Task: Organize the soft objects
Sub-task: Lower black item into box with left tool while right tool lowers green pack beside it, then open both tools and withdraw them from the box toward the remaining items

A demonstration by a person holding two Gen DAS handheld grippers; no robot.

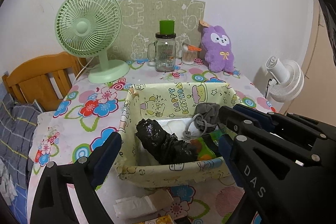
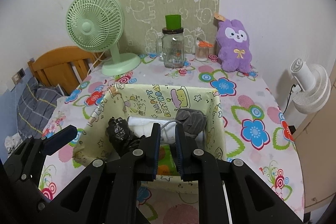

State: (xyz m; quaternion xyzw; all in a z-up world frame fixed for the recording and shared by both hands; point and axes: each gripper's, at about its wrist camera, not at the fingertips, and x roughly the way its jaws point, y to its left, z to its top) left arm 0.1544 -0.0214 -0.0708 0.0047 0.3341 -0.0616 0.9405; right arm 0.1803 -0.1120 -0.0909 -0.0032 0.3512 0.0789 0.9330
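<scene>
A yellow cartoon-print box (image 1: 166,173) (image 2: 98,119) stands on the flowered table. Inside lie a crumpled black plastic bag (image 1: 163,144) (image 2: 120,136), a white folded cloth (image 1: 176,126) (image 2: 142,129), a grey drawstring pouch (image 1: 206,118) (image 2: 192,121) and a green packet (image 1: 206,145) (image 2: 166,163). My left gripper (image 1: 170,144) is open, its fingers straddling the box's near end. My right gripper (image 2: 167,134) hangs over the box above the white cloth, jaws a narrow gap apart and empty. A purple plush rabbit (image 1: 218,49) (image 2: 234,47) sits at the table's back right.
At the back stand a green desk fan (image 1: 90,35) (image 2: 98,33), a glass mug jar with a green cup (image 1: 164,51) (image 2: 173,47) and a cotton-swab holder (image 1: 189,55) (image 2: 202,51). A white fan (image 1: 283,79) (image 2: 308,89) is off the right edge. A wooden headboard (image 1: 40,77) is left. White tissue (image 1: 136,205) lies near the front.
</scene>
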